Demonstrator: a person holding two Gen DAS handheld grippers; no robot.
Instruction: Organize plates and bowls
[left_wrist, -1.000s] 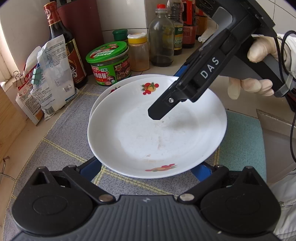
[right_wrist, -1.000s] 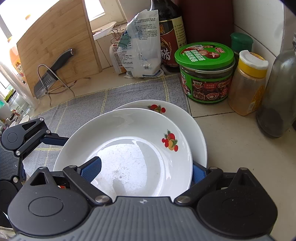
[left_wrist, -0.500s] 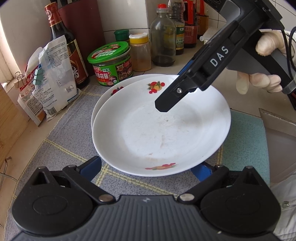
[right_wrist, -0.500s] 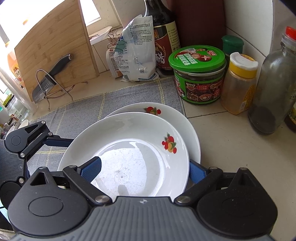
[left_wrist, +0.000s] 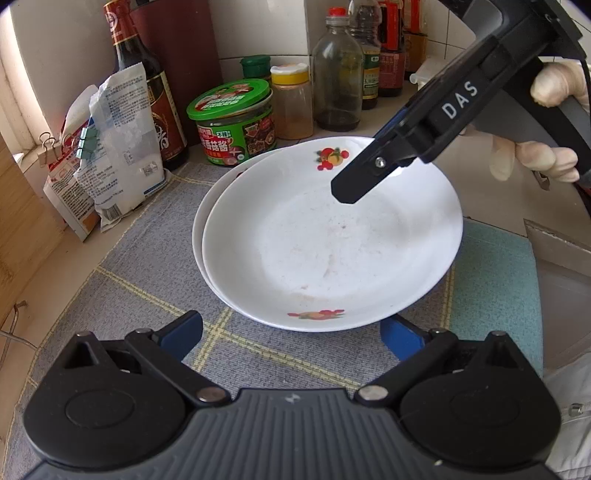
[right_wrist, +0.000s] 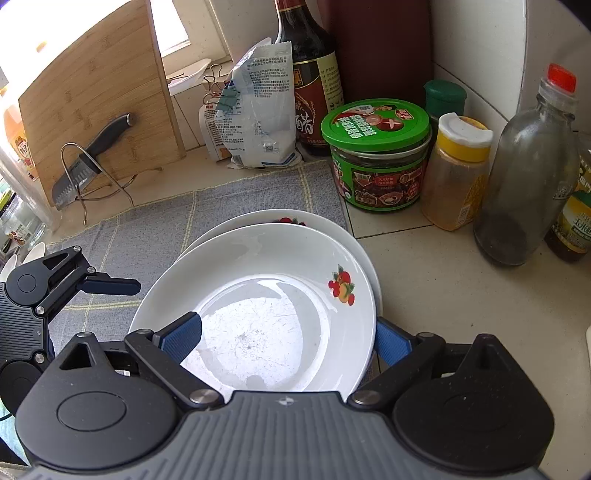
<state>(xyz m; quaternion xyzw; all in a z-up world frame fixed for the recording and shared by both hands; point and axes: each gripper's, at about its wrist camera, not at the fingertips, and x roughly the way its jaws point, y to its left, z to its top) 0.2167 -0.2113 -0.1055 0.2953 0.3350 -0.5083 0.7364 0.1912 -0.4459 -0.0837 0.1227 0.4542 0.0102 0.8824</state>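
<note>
A white plate with fruit prints (left_wrist: 325, 251) lies nested on a second like plate (left_wrist: 202, 206) on the grey cloth; both also show in the right wrist view, the top plate (right_wrist: 258, 295) over the lower one (right_wrist: 325, 225). My left gripper (left_wrist: 291, 336) is open, its blue pads just short of the top plate's near rim, apart from it. My right gripper (right_wrist: 288, 336) is open with its pads either side of the top plate's rim; one finger (left_wrist: 369, 173) hovers over the plate's far right part.
A green-lidded jar (left_wrist: 232, 122), a yellow-capped spice jar (left_wrist: 291, 99), sauce bottles (left_wrist: 338, 74) and clipped bags (left_wrist: 110, 147) crowd the back wall. A cutting board and knife rack (right_wrist: 92, 155) stand at the left. A teal cloth (left_wrist: 495, 280) lies right of the plates.
My left gripper has drawn back from the plate's near rim. The top plate has settled onto the lower one, more nearly centred. My right gripper has lifted slightly.
</note>
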